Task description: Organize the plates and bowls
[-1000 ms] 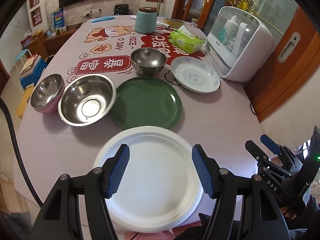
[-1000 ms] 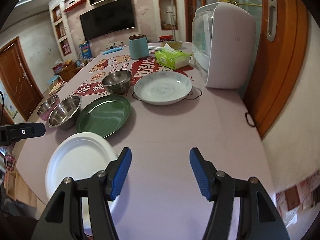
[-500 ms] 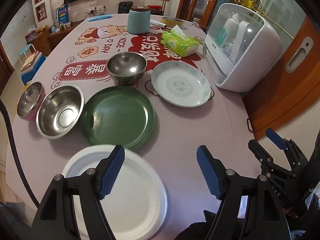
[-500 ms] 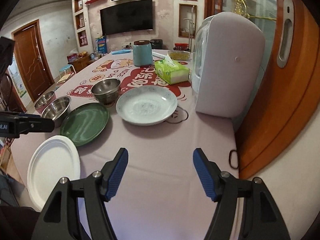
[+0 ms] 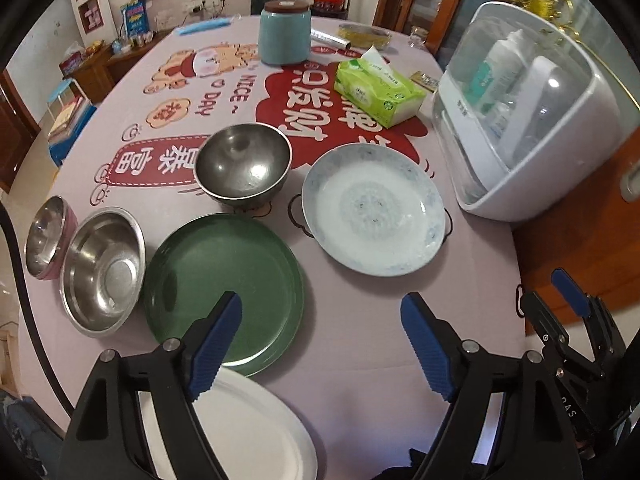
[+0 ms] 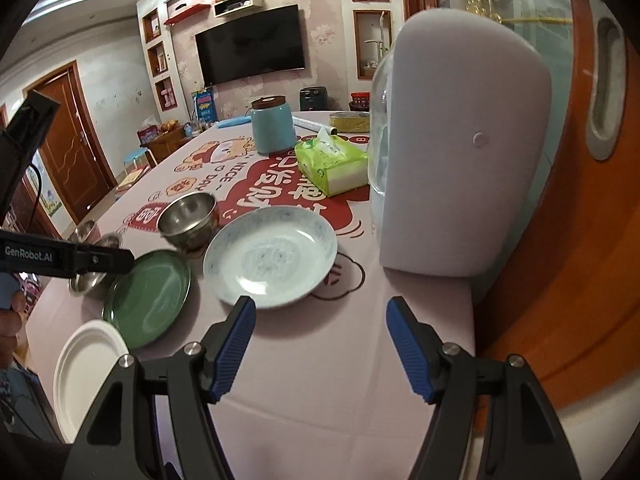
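Observation:
On the pink table a white paper plate (image 5: 248, 428) lies at the near edge, a green plate (image 5: 224, 280) beyond it, and a blue-patterned white dish (image 5: 372, 212) to the right. A dark steel bowl (image 5: 242, 164) stands behind the green plate. A steel bowl (image 5: 102, 270) and a pink-sided steel bowl (image 5: 44, 236) sit at the left. My left gripper (image 5: 320, 344) is open and empty above the table's near edge. My right gripper (image 6: 320, 344) is open and empty, just short of the patterned dish (image 6: 270, 254). The green plate (image 6: 148, 296) and paper plate (image 6: 86, 372) show left of it.
A white sterilizer cabinet (image 5: 520, 120) stands at the table's right side, close to the patterned dish. A green tissue box (image 5: 378, 94) and a teal canister (image 5: 284, 32) stand farther back. An orange door (image 6: 580, 200) is to the right of the table.
Both grippers have moved right and forward. The paper plate has slid to the lower left of the left view; the patterned dish is nearer in the right view.

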{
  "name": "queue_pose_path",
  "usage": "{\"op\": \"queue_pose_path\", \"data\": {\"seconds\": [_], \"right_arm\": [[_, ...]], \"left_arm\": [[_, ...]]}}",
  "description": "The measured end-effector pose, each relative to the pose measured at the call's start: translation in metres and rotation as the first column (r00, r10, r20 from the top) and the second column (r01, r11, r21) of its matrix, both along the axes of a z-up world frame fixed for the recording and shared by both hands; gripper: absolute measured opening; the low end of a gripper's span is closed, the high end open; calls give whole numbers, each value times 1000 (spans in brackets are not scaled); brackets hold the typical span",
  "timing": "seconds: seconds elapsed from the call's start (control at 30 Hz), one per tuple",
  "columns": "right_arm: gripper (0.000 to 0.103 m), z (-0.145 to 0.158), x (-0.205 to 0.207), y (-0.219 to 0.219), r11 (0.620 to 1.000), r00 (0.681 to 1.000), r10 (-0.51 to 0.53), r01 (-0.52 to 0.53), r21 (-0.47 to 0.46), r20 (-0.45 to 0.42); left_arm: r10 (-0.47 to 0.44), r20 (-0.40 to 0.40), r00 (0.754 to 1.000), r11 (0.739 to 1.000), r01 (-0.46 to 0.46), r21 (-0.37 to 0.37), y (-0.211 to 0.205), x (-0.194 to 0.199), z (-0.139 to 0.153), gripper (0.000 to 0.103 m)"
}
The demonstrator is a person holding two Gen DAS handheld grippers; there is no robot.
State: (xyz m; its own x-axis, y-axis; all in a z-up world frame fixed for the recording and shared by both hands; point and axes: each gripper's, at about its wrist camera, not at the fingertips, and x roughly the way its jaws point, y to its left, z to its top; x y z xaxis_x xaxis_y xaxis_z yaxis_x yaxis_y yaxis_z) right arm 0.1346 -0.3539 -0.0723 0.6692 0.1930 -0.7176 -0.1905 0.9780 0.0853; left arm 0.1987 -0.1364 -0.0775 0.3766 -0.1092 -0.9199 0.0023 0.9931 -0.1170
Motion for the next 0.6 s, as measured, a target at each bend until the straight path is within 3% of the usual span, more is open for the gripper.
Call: {"op": "queue_pose_path", "data": {"seconds": [0.3, 0.6], "right_arm": [[68, -36, 34, 3, 998, 999, 16, -12, 69, -48], [68, -76, 58, 10, 985, 995, 70, -57, 163, -75]], "left_arm": [[14, -31, 999, 1000, -14, 6, -3, 35, -27, 81], [43, 24, 999, 999, -42, -27, -2, 63, -61, 81]]}}
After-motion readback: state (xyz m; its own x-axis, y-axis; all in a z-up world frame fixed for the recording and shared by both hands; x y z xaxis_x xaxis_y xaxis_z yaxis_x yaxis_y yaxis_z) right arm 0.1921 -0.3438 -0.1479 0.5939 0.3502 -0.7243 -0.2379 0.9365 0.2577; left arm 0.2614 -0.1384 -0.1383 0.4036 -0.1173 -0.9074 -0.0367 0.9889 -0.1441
